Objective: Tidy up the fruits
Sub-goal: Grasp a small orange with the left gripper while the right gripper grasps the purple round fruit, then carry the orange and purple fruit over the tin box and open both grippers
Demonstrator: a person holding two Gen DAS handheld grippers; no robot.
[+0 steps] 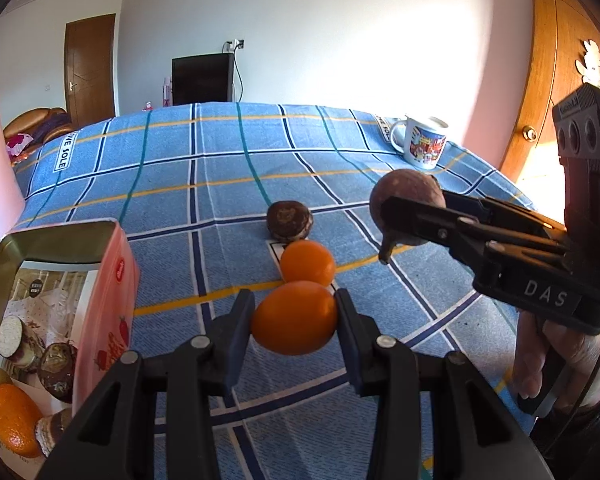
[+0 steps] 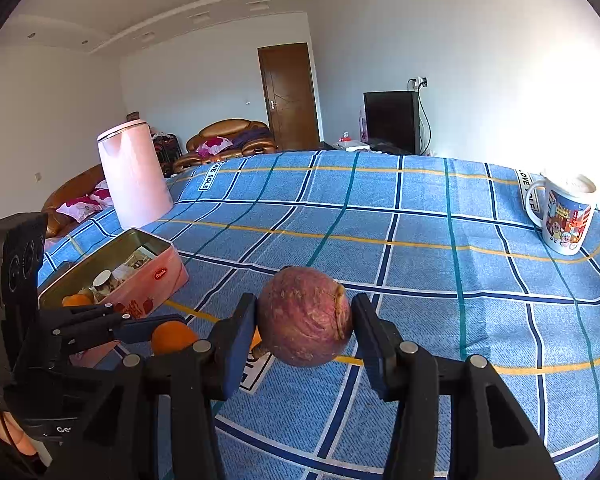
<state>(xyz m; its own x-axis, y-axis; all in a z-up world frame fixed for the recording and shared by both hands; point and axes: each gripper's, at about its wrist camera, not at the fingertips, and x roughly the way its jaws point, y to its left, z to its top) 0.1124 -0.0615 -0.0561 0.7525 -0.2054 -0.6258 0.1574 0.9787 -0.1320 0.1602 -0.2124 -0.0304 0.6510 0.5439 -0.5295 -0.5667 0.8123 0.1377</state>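
Observation:
My left gripper [image 1: 296, 322] is shut on an orange [image 1: 295, 317] just above the blue checked cloth [image 1: 172, 184]. A second orange [image 1: 308, 263] and a dark brown round fruit [image 1: 289, 220] lie on the cloth beyond it. My right gripper [image 2: 304, 326] is shut on a reddish-brown round fruit [image 2: 305, 316] and holds it above the cloth; it also shows in the left wrist view [image 1: 404, 204]. An open pink tin [image 1: 112, 280] at the left holds an orange [image 1: 14, 420] and several brown fruits. The tin also shows in the right wrist view [image 2: 140, 280].
A pink kettle [image 2: 134, 174] stands at the far left of the cloth. A printed white mug [image 2: 566, 214] stands at the far right edge. Beyond the table are a sofa, a brown door and a black TV.

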